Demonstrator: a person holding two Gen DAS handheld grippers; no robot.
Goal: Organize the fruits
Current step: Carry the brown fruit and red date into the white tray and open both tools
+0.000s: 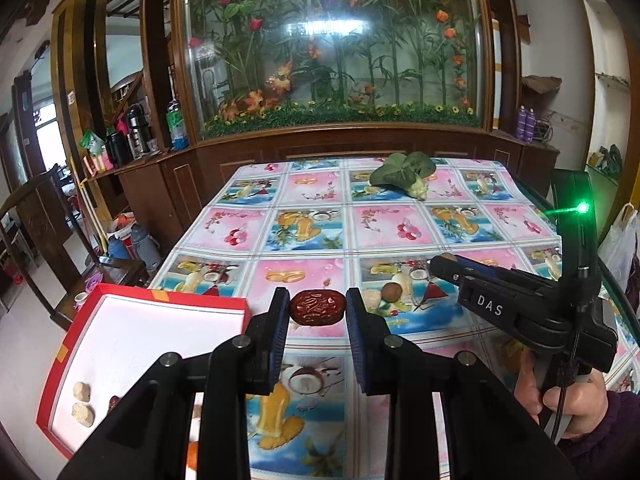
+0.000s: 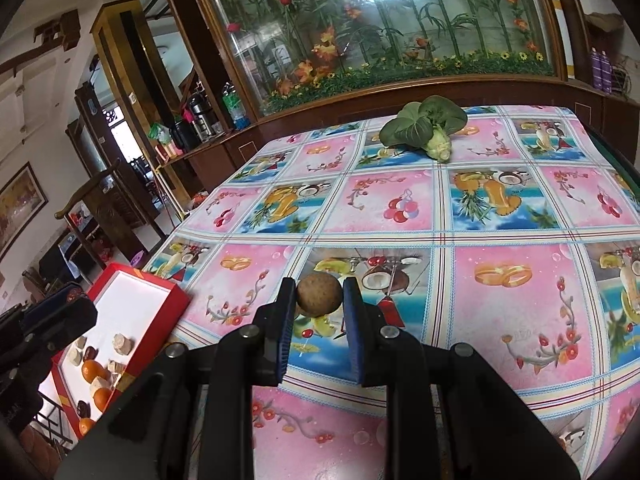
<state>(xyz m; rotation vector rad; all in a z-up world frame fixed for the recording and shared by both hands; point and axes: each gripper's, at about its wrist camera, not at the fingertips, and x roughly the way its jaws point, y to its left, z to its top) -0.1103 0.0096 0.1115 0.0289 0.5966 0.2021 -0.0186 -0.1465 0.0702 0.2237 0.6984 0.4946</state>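
Evidently both fruits are small and light. The wrinkled red date (image 1: 317, 306), at the centre of the left wrist view, looks dried and leathery, slightly yielding, best pinched across its short sides. The round brown fruit (image 2: 319, 294), at the centre of the right wrist view, seems to have a thin, brittle shell that could roll or crack, so a gentle squeeze across its widest part suits it. The left claw (image 1: 318, 310) is narrowed around the date, its pads seemingly touching each end. The right claw (image 2: 319, 300) is clamped on the brown fruit, just above the tabletop (image 2: 500, 320). The red box (image 1: 64, 360) with sorted fruit sits at lower left.
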